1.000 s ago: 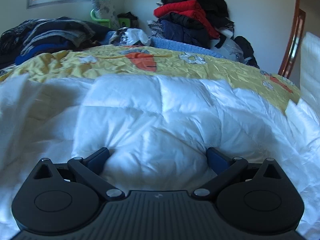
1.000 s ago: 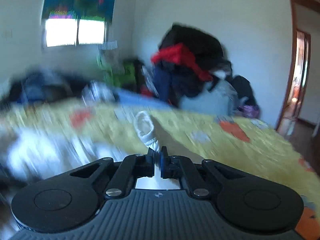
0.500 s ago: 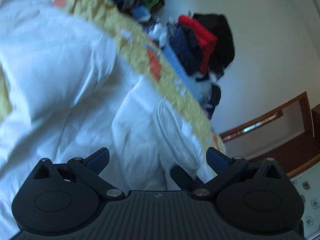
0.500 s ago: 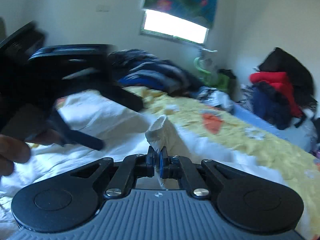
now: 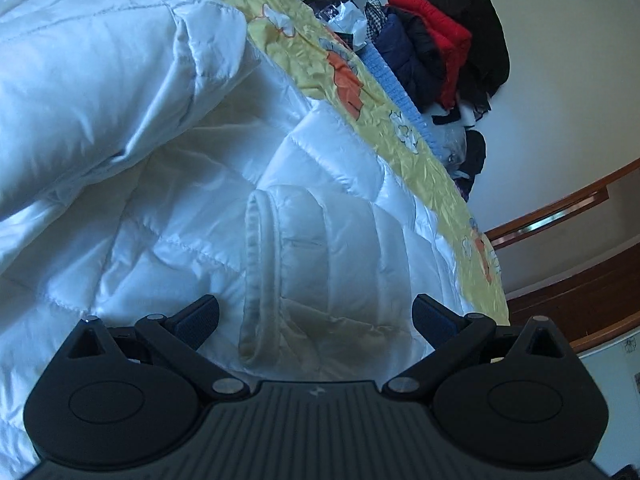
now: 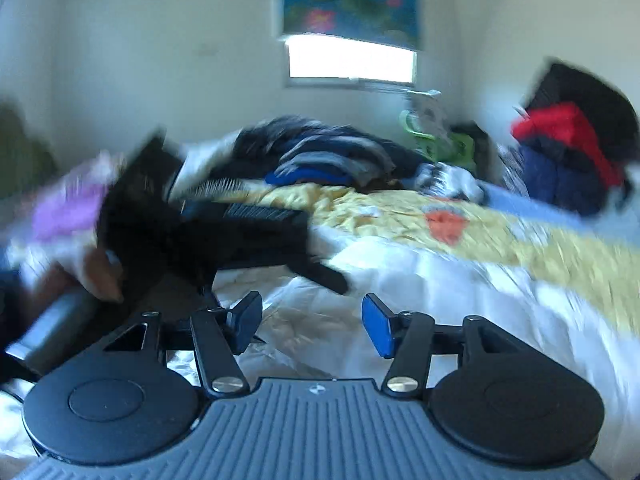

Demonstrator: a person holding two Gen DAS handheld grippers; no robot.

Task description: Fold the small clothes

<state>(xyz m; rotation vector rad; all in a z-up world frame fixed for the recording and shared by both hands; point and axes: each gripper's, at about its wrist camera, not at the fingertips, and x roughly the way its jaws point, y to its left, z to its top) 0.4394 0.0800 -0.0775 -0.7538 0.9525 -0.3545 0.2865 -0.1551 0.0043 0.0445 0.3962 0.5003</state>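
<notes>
The left gripper (image 5: 316, 316) has its two fingers spread wide, with a small white puffy garment (image 5: 316, 248) lying on the white quilt (image 5: 120, 240) right between them, and the pads are not pressing on it. Past the quilt is a yellow sheet (image 5: 360, 92), then a pile of dark and red clothes (image 5: 444, 48) by the wall. The right gripper (image 6: 312, 322) is opening its fingers over the quilt with nothing between them.

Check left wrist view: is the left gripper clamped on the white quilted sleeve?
No. The left gripper stands wide open, its pads clear of the white quilted sleeve lying between them.
</notes>
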